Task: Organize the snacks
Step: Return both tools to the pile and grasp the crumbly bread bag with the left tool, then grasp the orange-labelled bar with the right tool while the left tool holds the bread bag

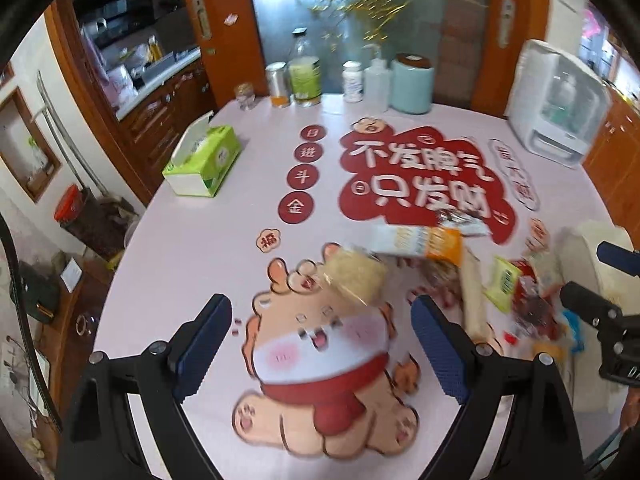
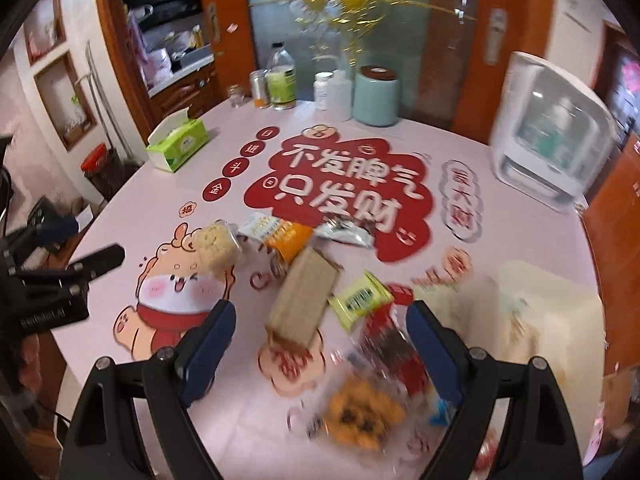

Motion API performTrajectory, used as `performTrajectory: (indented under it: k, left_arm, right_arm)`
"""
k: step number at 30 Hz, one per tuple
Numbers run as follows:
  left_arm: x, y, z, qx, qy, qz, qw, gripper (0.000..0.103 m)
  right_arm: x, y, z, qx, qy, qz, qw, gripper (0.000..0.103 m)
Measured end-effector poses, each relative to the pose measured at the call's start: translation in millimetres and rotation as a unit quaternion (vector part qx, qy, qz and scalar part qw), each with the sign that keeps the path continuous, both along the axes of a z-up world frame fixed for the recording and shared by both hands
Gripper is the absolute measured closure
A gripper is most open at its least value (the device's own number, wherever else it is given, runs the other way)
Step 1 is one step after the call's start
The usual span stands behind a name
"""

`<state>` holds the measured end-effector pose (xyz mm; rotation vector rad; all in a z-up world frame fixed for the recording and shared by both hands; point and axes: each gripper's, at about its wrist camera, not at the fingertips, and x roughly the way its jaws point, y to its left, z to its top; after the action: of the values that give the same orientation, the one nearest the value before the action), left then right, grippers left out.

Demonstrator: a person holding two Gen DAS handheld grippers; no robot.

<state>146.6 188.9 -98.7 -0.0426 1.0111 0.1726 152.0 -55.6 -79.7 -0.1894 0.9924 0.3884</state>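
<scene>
Left gripper [image 1: 322, 330]: jaws spread wide, holding nothing.
Right gripper [image 2: 320, 338]: jaws spread, nothing gripped.
Snacks [image 2: 304, 300]: loose packets scattered on the table [image 2: 460, 120].
Cream box [image 2: 560, 300]: beside the packets, contents blurred.
Tissue box [image 1: 202, 160]: open, tissues inside.

- The left gripper [image 1: 320, 344] hovers with its jaws spread wide and empty above a pink table [image 1: 192, 248], over a printed cartoon animal [image 1: 324, 364].
- A clear-wrapped rice cake [image 1: 354, 276] lies just ahead of the blue pads [image 1: 204, 344].
- An orange-and-white packet [image 1: 420, 242], a tan bar [image 1: 472, 292] and a yellow-green packet [image 1: 504, 284] cluster toward the table's right edge, blurred.
- A green tissue box [image 1: 204, 162] sits near the left edge.
- Bottles and a pale-green canister [image 1: 412, 84] line the far edge; a white appliance [image 1: 556, 108] occupies the far right corner.
</scene>
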Motion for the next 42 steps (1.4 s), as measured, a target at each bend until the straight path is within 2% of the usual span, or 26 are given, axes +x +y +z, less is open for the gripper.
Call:
performTrajectory:
  k: [5,12,15,17,19,20,27,31,33,34,37,42]
  left_arm:
    - [57.0,26.2,-43.6,-0.045,0.053,0.032,0.9971,0.013]
    - [102.8,17.2,-90.4,-0.056,0.099,0.049,0.9922,0.013]
    - [116.7,9.4,-103.6,-0.048,0.111,0.051,0.9914,0.013]
    - [123.4,6.5,-111.4,-0.047,0.119,0.053,0.9903,0.013]
    - [131.0,3.7,-121.0,-0.046,0.131,0.059,0.9885,0.013]
    - [133.8,2.7,-125.8,-0.045,0.137,0.063,0.9875,0.013]
    - [137.4,-2.7,-150.2,-0.035,0.173,0.091,0.9801,0.013]
    - [133.2,-0.2,-156.3,-0.056,0.175,0.112,0.9765,0.013]
    - [129.1,2.5,-158.2,-0.076,0.179,0.119,0.9737,0.018]
    - [126.7,3.3,-159.1,-0.096,0.177,0.119,0.9723,0.032]
    - [117.6,4.6,-159.2,-0.124,0.163,0.114,0.9721,0.05]
    - [96.4,-14.8,-142.1,-0.096,0.147,0.081,0.9812,0.053]
  right_arm:
    - [51.6,43.7,-29.3,-0.043,-0.013,0.057,0.997,0.015]
    - [94.9,101.6,-91.5,-0.119,0.006,0.166,0.979,0.019]
    - [100.9,114.9,-117.8,-0.142,0.02,0.194,0.97,0.027]
    - [104.8,120.1,-133.3,-0.152,0.033,0.203,0.967,0.042]
    - [107.4,120.7,-146.1,-0.155,0.049,0.209,0.964,0.05]
    - [108.0,119.9,-147.4,-0.145,0.055,0.209,0.965,0.053]
    - [109.7,94.7,-139.8,-0.105,0.067,0.173,0.977,0.054]
    - [109.4,74.3,-124.8,-0.078,0.068,0.137,0.985,0.057]
    - [108.9,64.6,-118.4,-0.059,0.074,0.121,0.988,0.06]
    - [108.1,59.8,-115.3,-0.053,0.076,0.11,0.99,0.061]
    - [102.4,46.5,-106.5,-0.031,0.077,0.087,0.993,0.061]
    - [86.1,30.6,-91.3,-0.009,0.069,0.072,0.995,0.061]
